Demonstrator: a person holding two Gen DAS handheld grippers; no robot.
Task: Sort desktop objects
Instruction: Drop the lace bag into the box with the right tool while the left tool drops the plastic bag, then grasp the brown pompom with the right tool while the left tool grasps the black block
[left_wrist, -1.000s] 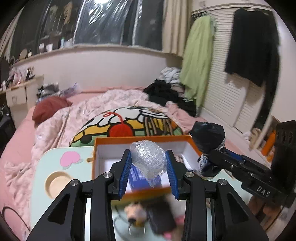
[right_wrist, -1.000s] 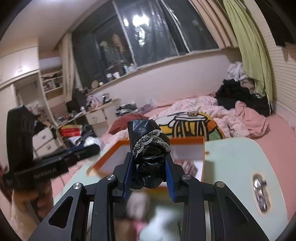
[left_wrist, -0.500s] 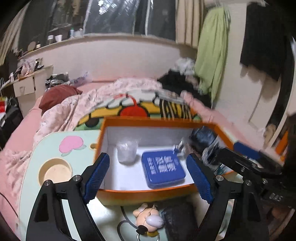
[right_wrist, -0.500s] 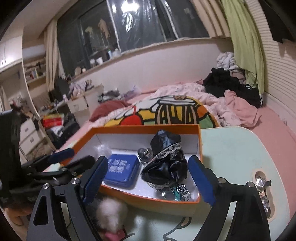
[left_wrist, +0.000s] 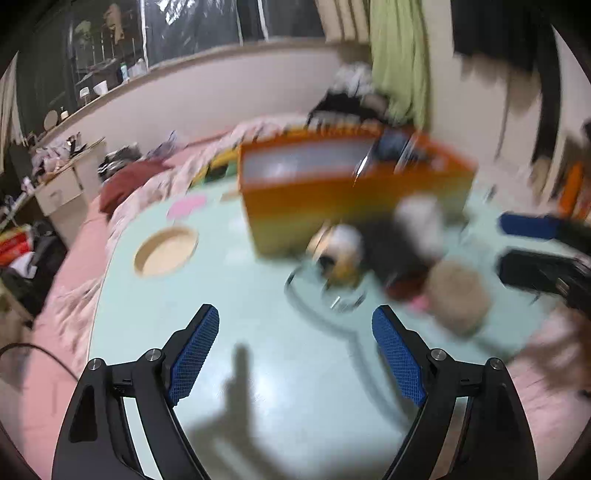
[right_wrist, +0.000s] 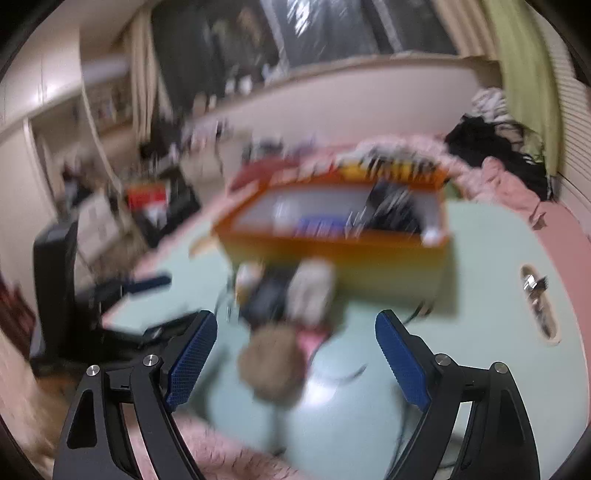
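Showing a pale green table (left_wrist: 258, 369) in two blurred wrist views, this moment has both tongs empty, spread wide, above its near half. An orange box (left_wrist: 354, 206) stands at the far side, at twelve o'clock from both; a blue tin (right_wrist: 321, 225) and something dark inside it are smeared by motion.

Loose things remaining to sort lie in a cluster just in front of the box. Nearest is a round tan fluffy thing (right_wrist: 271, 363). Behind it sit a dark block (right_wrist: 264, 301), a white plush piece (right_wrist: 310, 290) and a small figure (left_wrist: 341, 254); whether they touch cannot be told.

From the right tongs (right_wrist: 295, 362) the fluffy thing sits dead ahead, between the blue pads. From the left tongs (left_wrist: 295, 356) it lies at about two o'clock (left_wrist: 456, 295), off to the side. The right tongs look better placed. No long axis can be made out.
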